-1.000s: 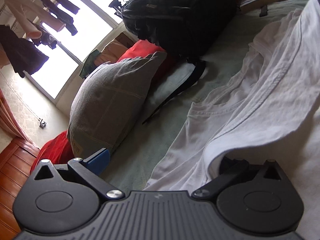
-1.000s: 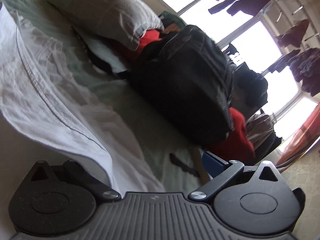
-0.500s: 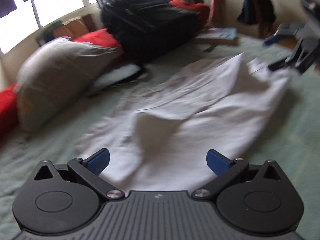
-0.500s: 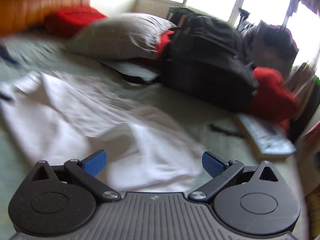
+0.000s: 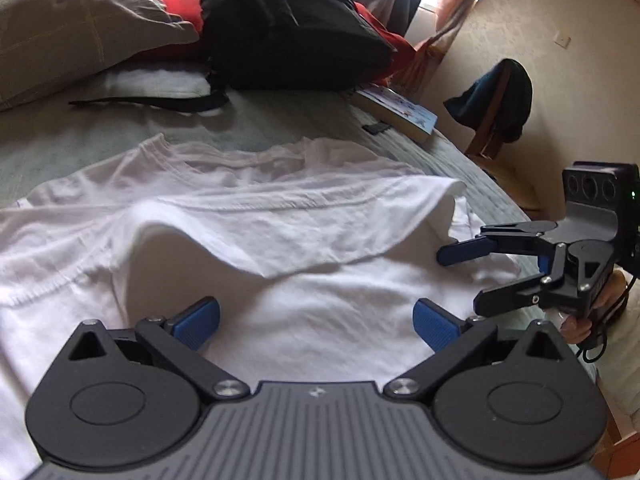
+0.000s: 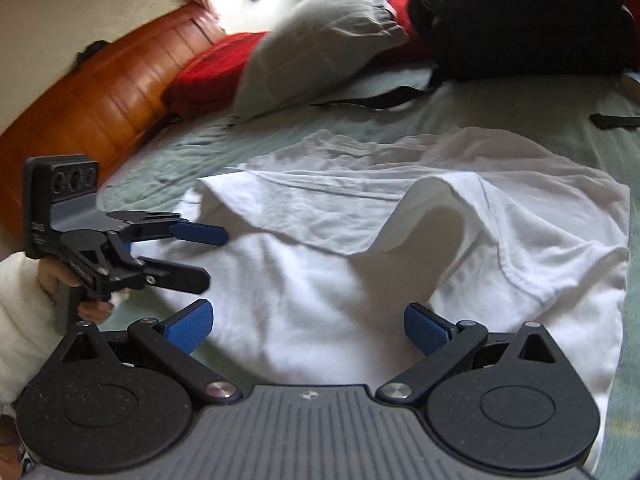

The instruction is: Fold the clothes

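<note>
Both grippers, left gripper and right gripper, have released the white cotton T-shirt; jaws apart, first fold laid.

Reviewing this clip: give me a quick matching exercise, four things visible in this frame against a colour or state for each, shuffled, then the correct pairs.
Column 1:
1. T-shirt
2. Backpack
3. Pillow
4. Left gripper

Column 2:
A. Open, holding nothing
B. Grey, propped at the head of the bed
C. White, one edge folded over itself
D. Black, beside the pillow

Pairs: 1-C, 2-D, 3-B, 4-A
</note>
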`<control>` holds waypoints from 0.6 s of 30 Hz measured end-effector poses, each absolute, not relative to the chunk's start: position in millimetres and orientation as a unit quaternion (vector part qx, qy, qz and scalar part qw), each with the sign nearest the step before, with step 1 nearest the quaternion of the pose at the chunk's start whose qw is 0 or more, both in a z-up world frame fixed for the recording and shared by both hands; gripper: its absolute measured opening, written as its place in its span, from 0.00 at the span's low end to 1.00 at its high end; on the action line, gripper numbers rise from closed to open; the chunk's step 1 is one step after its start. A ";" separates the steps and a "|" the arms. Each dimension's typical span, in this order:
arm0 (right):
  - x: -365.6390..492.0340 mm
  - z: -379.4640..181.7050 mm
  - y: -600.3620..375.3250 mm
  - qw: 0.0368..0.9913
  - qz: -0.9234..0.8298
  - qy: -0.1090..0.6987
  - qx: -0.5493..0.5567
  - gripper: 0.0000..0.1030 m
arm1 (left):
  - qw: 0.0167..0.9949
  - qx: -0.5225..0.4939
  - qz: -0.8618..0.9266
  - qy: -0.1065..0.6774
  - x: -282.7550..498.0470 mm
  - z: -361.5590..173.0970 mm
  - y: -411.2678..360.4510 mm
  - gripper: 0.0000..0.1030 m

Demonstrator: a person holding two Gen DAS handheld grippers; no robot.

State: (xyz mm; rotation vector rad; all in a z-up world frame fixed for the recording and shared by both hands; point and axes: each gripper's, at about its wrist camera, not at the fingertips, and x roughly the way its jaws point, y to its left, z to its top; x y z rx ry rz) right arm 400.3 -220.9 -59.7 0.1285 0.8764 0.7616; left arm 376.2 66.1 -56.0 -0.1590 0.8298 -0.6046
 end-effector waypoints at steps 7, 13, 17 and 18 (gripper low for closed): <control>424.8 -36.8 -213.2 0.874 0.282 0.391 -0.058 1.00 | 0.902 -0.074 -0.215 0.366 411.5 -34.2 93.2 0.99; 461.7 -31.5 -215.3 0.892 0.241 0.366 -0.109 1.00 | 0.933 -0.053 -0.151 0.324 436.7 -14.5 91.2 0.99; 475.4 -27.2 -221.4 0.899 0.230 0.363 -0.083 1.00 | 0.938 -0.067 -0.148 0.306 429.8 -7.5 97.2 0.99; 471.7 -22.8 -223.0 0.904 0.225 0.353 -0.084 1.00 | 0.938 -0.065 -0.151 0.305 425.8 -7.7 98.7 0.99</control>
